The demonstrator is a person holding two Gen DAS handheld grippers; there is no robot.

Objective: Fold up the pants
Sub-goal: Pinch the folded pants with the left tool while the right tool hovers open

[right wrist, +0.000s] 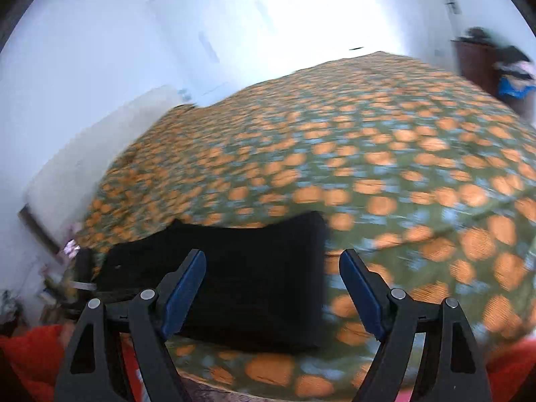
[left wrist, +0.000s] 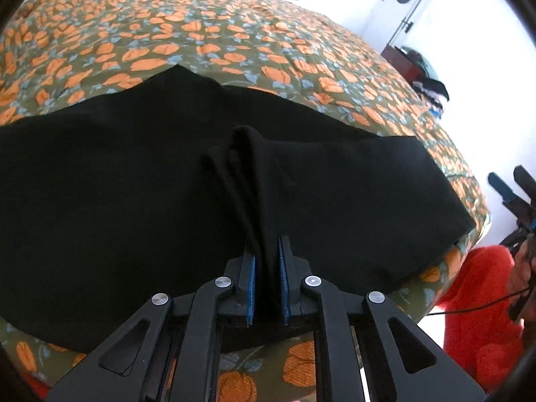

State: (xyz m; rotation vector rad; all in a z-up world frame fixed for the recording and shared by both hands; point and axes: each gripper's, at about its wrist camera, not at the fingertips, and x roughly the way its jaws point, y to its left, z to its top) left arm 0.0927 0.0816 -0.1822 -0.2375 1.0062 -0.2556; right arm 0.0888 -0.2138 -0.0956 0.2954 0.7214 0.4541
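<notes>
Black pants (left wrist: pixel 134 184) lie spread across a bed with an orange-flowered green cover (left wrist: pixel 201 40). My left gripper (left wrist: pixel 267 251) is shut on a bunched ridge of the black pants at their near edge, the cloth pinched between the blue pads (left wrist: pixel 252 274). In the right wrist view the pants (right wrist: pixel 254 268) lie as a flat black rectangle on the cover (right wrist: pixel 402 167). My right gripper (right wrist: pixel 273 261) is open and empty, hovering above the pants' near right part. It also shows at the right edge of the left wrist view (left wrist: pixel 512 194).
A red garment or cushion (left wrist: pixel 479 301) lies past the bed's near right corner, also in the right wrist view (right wrist: pixel 30 351). A dark cabinet with clothes piled on it (left wrist: pixel 422 73) stands by a white door (left wrist: pixel 402 10). White walls surround the bed.
</notes>
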